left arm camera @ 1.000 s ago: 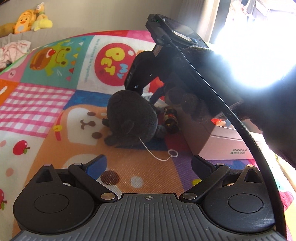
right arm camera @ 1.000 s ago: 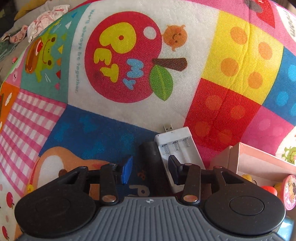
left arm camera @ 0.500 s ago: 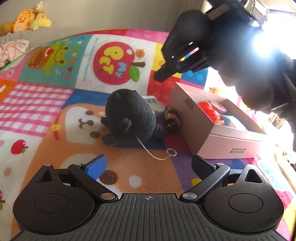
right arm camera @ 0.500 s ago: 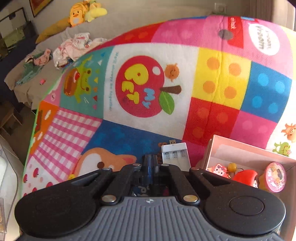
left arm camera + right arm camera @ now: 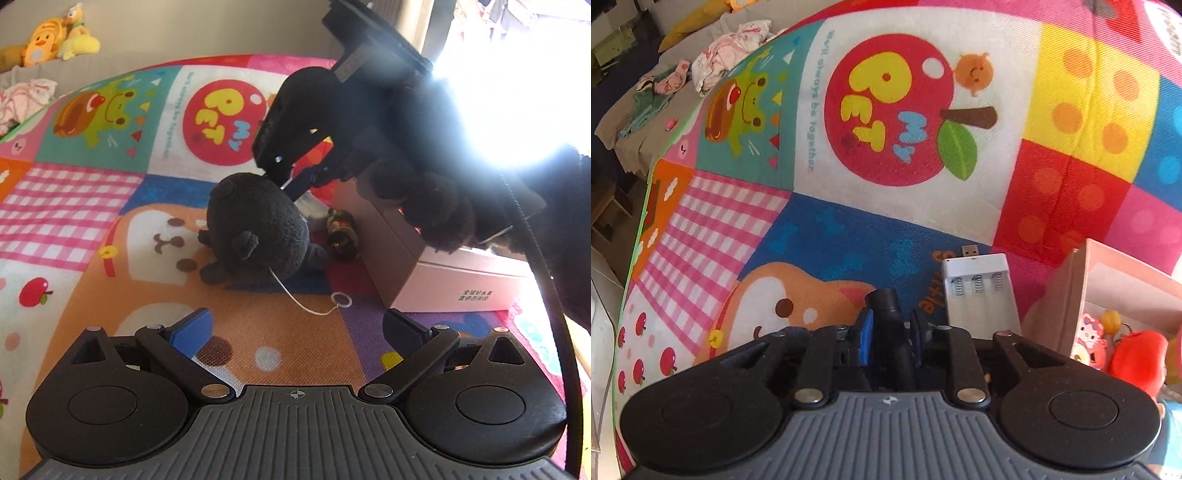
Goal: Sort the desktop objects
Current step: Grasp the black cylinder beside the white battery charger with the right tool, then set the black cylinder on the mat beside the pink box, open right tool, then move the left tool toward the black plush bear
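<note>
My right gripper (image 5: 892, 328) is shut on a black cylinder (image 5: 888, 314), held above the mat; it also shows in the left wrist view (image 5: 291, 177), just above the black plush toy (image 5: 258, 229). A white battery charger (image 5: 979, 291) with a USB plug lies on the mat just right of the cylinder. The pink box (image 5: 454, 284) stands right of the plush and holds small toys, seen in the right wrist view (image 5: 1108, 295). My left gripper (image 5: 297, 326) is open and empty, low over the mat in front of the plush.
A colourful patchwork mat (image 5: 110, 206) covers the surface. A small dark figurine (image 5: 341, 234) lies between the plush and the box. The plush's white string and ring (image 5: 341, 300) trail forward. Plush toys (image 5: 48, 37) and clothes sit on the sofa behind.
My right gripper closed on the black cylinder and lifted it, then came back down close over the plush. The left gripper has stayed in place.
</note>
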Demonstrator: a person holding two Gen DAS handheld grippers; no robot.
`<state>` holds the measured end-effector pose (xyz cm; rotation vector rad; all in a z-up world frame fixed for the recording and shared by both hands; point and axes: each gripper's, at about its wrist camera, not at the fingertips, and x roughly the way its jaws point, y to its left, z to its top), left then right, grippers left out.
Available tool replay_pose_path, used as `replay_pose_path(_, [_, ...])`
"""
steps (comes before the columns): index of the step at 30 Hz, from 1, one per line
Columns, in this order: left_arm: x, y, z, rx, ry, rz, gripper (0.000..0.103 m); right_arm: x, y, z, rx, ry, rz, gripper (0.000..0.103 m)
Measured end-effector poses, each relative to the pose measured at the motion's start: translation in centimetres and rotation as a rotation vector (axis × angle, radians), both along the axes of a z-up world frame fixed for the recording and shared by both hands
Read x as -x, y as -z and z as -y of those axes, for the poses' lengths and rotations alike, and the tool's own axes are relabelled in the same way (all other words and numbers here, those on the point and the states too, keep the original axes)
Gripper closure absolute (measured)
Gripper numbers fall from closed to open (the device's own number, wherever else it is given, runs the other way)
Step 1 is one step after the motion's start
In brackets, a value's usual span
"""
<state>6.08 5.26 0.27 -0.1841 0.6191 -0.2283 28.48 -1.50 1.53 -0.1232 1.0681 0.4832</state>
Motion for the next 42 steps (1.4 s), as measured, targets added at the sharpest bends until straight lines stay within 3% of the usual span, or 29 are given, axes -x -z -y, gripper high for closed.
replay_pose_path(1, [0.0,0.0,0.0,0.004,0.001,-0.003,0.002,-0.2,0.2,-0.4,0.009,0.000,0.006,0.066])
replay_pose_path(3, [-0.1,0.0,0.0,0.008,0.002,-0.005,0.002,-0.5,0.6,-1.2,0.036,-0.016,0.004,0.064])
replay_pose_path(5, [-0.1,0.0,-0.1,0.015,0.004,-0.008,0.002,-0.4,0.5,-1.2,0.037,-0.029,0.000,0.078])
replay_pose_path(10, [0.0,-0.1,0.0,0.015,0.010,-0.001,0.001,1.3,-2.4,1.6,-0.038,0.008,0.055,0.083])
replay_pose_path(16, [0.1,-0.2,0.1,0.015,0.015,0.005,0.001,8.0,-8.8,8.3,-0.133,0.039,0.251,0.086])
replay_pose_path(17, [0.1,-0.2,0.1,0.014,0.016,0.006,0.001,9.7,-9.7,9.6,-0.135,0.044,0.293,0.101])
replay_pose_path(21, [0.2,-0.2,0.4,-0.002,0.016,0.014,0.001,15.2,-12.0,15.0,-0.205,0.076,0.342,0.103])
replay_pose_path(25, [0.3,-0.2,0.9,-0.037,0.009,0.022,0.001,19.8,-11.5,19.5,-0.247,0.110,0.331,0.103])
replay_pose_path(29, [0.7,-0.5,1.6,-0.082,0.008,0.048,0.001,22.2,-8.5,23.1,-0.241,0.197,0.293,0.102])
replay_pose_path(31, [0.8,-0.6,1.8,-0.103,0.003,0.064,0.001,23.1,-5.8,24.2,-0.226,0.257,0.266,0.095])
replay_pose_path(35, [1.5,-1.7,2.4,-0.127,0.002,0.122,0.002,25.2,-0.7,25.0,-0.168,0.344,0.257,0.065])
replay_pose_path(37, [1.7,-2.5,2.9,-0.148,0.019,0.143,0.009,25.9,1.1,25.0,-0.155,0.353,0.255,0.061])
replay_pose_path(39, [1.6,-3.1,3.8,-0.196,0.062,0.155,0.026,26.6,2.2,24.7,-0.144,0.355,0.270,0.054])
replay_pose_path(42, [1.2,-3.4,5.5,-0.283,0.094,0.177,0.031,27.5,3.0,24.1,-0.112,0.346,0.328,0.042])
